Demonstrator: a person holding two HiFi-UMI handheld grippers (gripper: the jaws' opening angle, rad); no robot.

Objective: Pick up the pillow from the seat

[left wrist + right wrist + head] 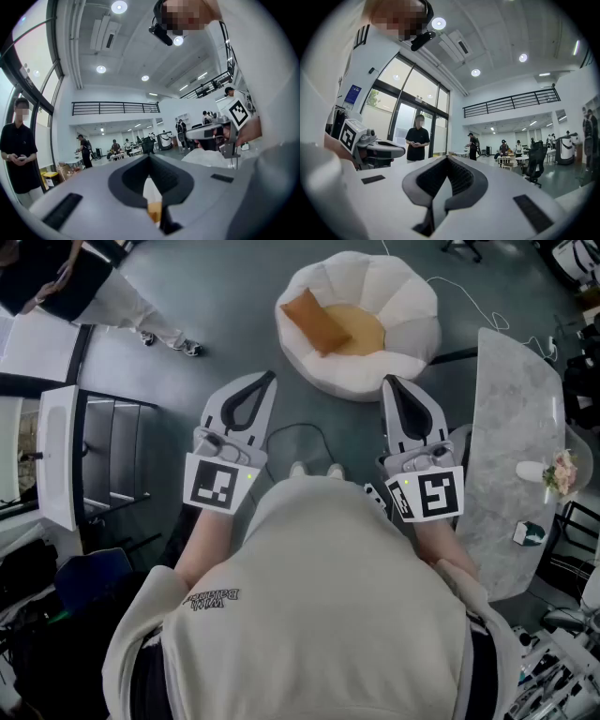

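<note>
A tan-orange pillow (pixel 317 322) lies on the left part of a white, petal-shaped cushion seat (pixel 412 306) on the floor ahead of me. My left gripper (pixel 269 378) and right gripper (pixel 387 380) are held side by side in front of my chest. They point toward the seat, well short of it and above the floor. Both have their jaws shut with nothing between them. In the left gripper view a sliver of the pillow (pixel 154 211) shows below the shut left gripper (pixel 150 156). The right gripper view shows the right gripper (pixel 449 158) and only the hall beyond.
A marble-topped table (pixel 511 399) stands on the right with a flower bunch (pixel 561 472) and a small box (pixel 528 533). A white shelf unit (pixel 56 456) is at left. A person (pixel 103 292) stands at upper left. A cable (pixel 469 296) runs across the floor behind the seat.
</note>
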